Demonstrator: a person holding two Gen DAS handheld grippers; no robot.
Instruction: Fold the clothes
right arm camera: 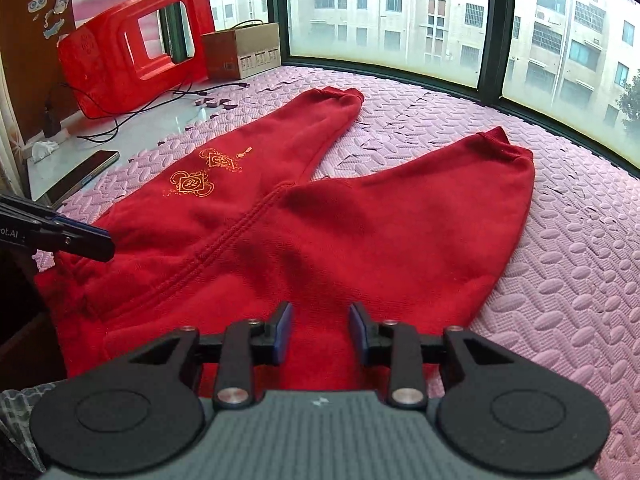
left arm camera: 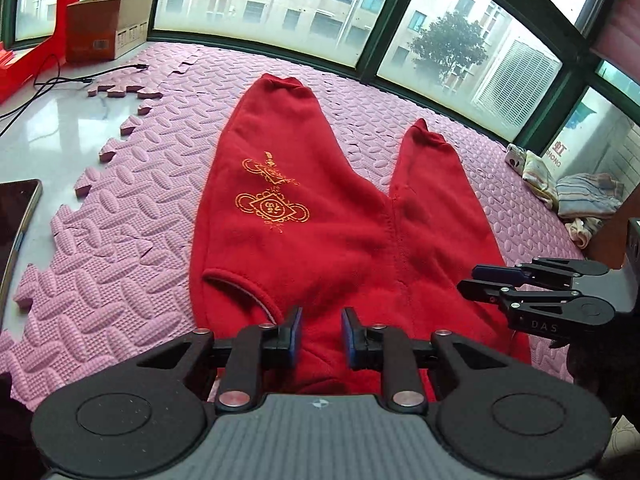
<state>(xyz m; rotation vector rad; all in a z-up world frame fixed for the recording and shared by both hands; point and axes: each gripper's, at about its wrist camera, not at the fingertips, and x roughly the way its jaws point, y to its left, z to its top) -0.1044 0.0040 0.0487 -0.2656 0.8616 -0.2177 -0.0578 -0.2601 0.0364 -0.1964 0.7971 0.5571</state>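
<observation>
Red fleece trousers [left arm camera: 320, 240] with a gold emblem [left arm camera: 272, 196] lie flat on the pink foam mat [left arm camera: 120, 280], legs spread away from me; they also show in the right wrist view [right arm camera: 320, 220]. My left gripper [left arm camera: 321, 334] is open and empty, just above the waist end. My right gripper [right arm camera: 320, 332] is open and empty over the waist end on the right side. The right gripper also shows at the right of the left wrist view [left arm camera: 480, 284]. The left gripper's tip shows at the left of the right wrist view [right arm camera: 92, 240].
A phone [left arm camera: 16, 224] lies on the white sill at the left. A red plastic stool [right arm camera: 132, 44], a cardboard box [right arm camera: 244, 50] and black cables [right arm camera: 132, 116] are at the far left. Folded cloths [left arm camera: 568, 196] lie at the right. Windows ring the mat.
</observation>
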